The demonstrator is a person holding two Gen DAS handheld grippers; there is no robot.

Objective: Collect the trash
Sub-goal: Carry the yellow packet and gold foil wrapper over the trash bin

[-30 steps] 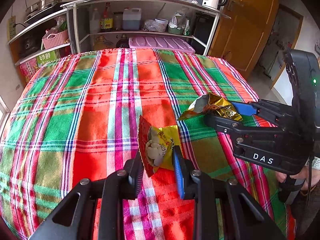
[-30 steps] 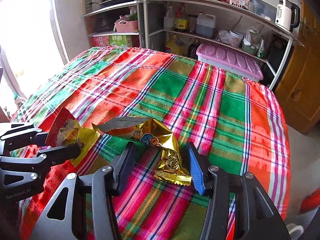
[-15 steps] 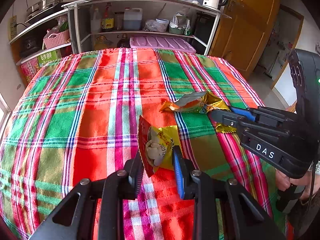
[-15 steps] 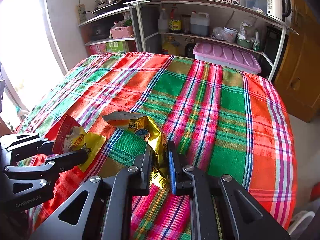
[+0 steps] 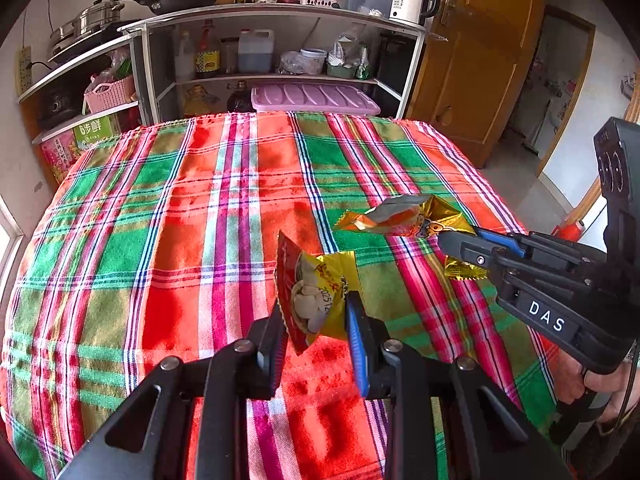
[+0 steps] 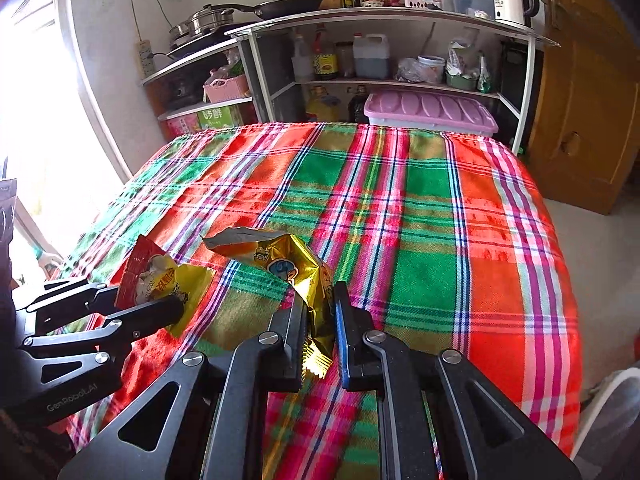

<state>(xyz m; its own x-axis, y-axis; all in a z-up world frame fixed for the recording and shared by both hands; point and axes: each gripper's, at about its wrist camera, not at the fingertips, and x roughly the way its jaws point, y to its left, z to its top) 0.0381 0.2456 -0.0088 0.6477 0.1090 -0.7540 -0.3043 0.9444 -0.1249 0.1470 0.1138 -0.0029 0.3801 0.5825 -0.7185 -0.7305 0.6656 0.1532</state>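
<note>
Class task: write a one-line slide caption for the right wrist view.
Right tool pinches a gold wrapper above the plaid tablecloth; left tool holds a red-yellow wrapper.

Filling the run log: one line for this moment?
left hand-held gripper: shut on red-yellow wrapper | right hand-held gripper: jaws just closed, shut on gold wrapper | both wrappers off tablecloth

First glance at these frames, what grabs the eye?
The loud red-and-green plaid cloth covering the whole table. Above it, each claw pinches a snack wrapper: the left claw holds a red-and-yellow one, and the right claw, whose jaws have just been closing, grips a crinkled gold one just to its right. Behind the table, cluttered kitchen shelves line the wall.
</note>
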